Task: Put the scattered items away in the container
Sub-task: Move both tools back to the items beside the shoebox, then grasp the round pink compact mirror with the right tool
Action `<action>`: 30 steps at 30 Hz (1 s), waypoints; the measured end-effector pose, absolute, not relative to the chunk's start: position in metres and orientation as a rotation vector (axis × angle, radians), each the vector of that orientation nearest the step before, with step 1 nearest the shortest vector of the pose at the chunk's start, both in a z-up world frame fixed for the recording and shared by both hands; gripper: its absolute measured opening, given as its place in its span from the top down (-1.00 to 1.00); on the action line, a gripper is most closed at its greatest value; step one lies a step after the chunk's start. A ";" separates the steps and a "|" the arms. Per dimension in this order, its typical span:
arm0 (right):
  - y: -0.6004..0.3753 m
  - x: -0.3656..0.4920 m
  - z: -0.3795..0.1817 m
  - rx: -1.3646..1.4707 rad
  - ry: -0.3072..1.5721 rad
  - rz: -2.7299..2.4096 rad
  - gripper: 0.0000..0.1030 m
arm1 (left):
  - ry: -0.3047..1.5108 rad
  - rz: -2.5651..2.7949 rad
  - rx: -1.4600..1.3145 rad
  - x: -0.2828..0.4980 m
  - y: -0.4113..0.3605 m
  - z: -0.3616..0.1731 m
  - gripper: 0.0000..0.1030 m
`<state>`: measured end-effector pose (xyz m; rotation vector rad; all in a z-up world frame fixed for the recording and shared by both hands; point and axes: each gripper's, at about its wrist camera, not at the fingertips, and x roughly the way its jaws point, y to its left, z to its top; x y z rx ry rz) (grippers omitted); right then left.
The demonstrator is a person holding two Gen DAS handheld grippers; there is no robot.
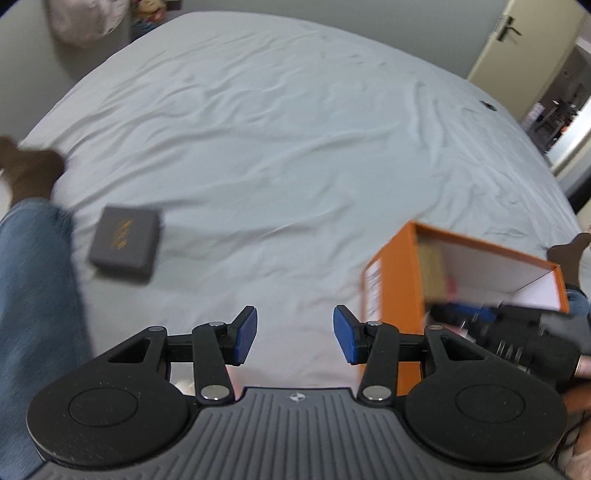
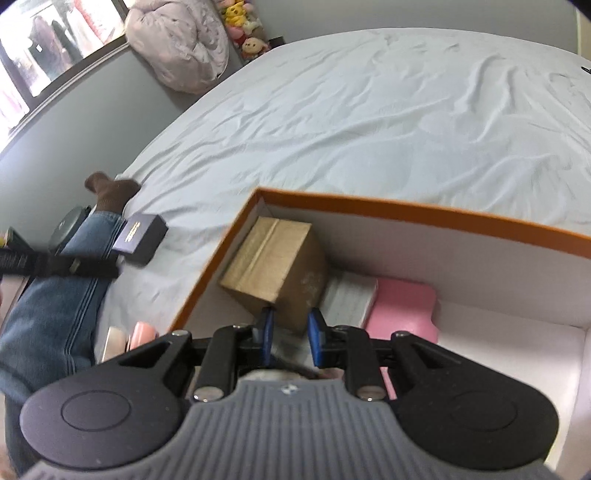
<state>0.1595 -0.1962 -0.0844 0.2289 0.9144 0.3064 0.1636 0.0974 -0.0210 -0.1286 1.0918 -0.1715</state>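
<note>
Looking across the rumpled pale sheet of the bed (image 1: 277,140), we see a person's leg in blue jeans (image 1: 33,288) with a brown sock (image 2: 112,192) lying along the bed's left edge. A dark gift box with gold lettering (image 1: 125,242) rests on the sheet just beside that leg, well apart from the orange container (image 1: 391,291), with bare sheet between them. Beyond the bed we note a pale bundle of quilted fabric (image 2: 181,44), a row of plush toys (image 2: 245,27) and, in the left wrist view, an open door (image 1: 506,44).

The left gripper (image 1: 294,334) hovers over bare sheet; its blue pads stand spread, with nothing between them. To its right the right gripper's black body reaches over the container's near edge.

In the right wrist view the container's white interior holds a brown cardboard box (image 2: 277,266), tilted in the far left corner, a white ribbed item (image 2: 351,299) beside it, and a pink item (image 2: 404,310) to the right. The right gripper (image 2: 290,334) hangs inside the container with its pads narrowly parted at the cardboard box's near corner; we cannot tell whether they press on anything. Outside the container's left wall lie small pinkish and beige items (image 2: 135,336), too blurred to identify.
</note>
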 end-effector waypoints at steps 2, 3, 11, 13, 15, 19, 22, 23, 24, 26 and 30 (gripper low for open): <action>-0.194 0.165 -0.085 0.231 0.911 0.293 0.55 | 1.112 -0.135 -0.144 0.157 0.111 -0.025 -0.04; -0.193 0.167 -0.086 0.240 0.917 0.294 0.55 | 1.121 -0.115 -0.153 0.153 0.117 -0.027 -0.04; -0.192 0.130 -0.066 0.293 0.889 0.256 0.51 | 1.230 -0.004 -0.236 0.122 0.146 -0.054 -0.05; -0.196 0.115 -0.058 0.329 0.873 0.244 0.43 | 1.249 0.015 -0.261 0.116 0.150 -0.061 -0.05; -0.202 0.097 -0.050 0.369 0.864 0.239 0.40 | 1.256 0.031 -0.279 0.110 0.152 -0.065 -0.05; -0.207 0.061 -0.039 0.425 0.869 0.258 0.35 | 1.253 0.041 -0.251 0.099 0.146 -0.066 -0.09; -0.205 0.036 -0.034 0.436 0.877 0.284 0.35 | 1.250 0.026 -0.243 0.094 0.139 -0.062 -0.11; -0.203 0.030 -0.032 0.437 0.882 0.295 0.34 | 1.248 0.024 -0.238 0.092 0.137 -0.061 -0.12; -0.201 0.024 -0.031 0.437 0.888 0.311 0.33 | 1.247 0.021 -0.232 0.090 0.135 -0.060 -0.13; -0.195 0.015 -0.031 0.444 0.920 0.348 0.31 | 1.248 0.016 -0.219 0.087 0.129 -0.059 -0.14; -0.176 0.007 -0.044 0.399 1.031 0.387 0.11 | 1.252 0.012 -0.204 0.087 0.121 -0.058 -0.18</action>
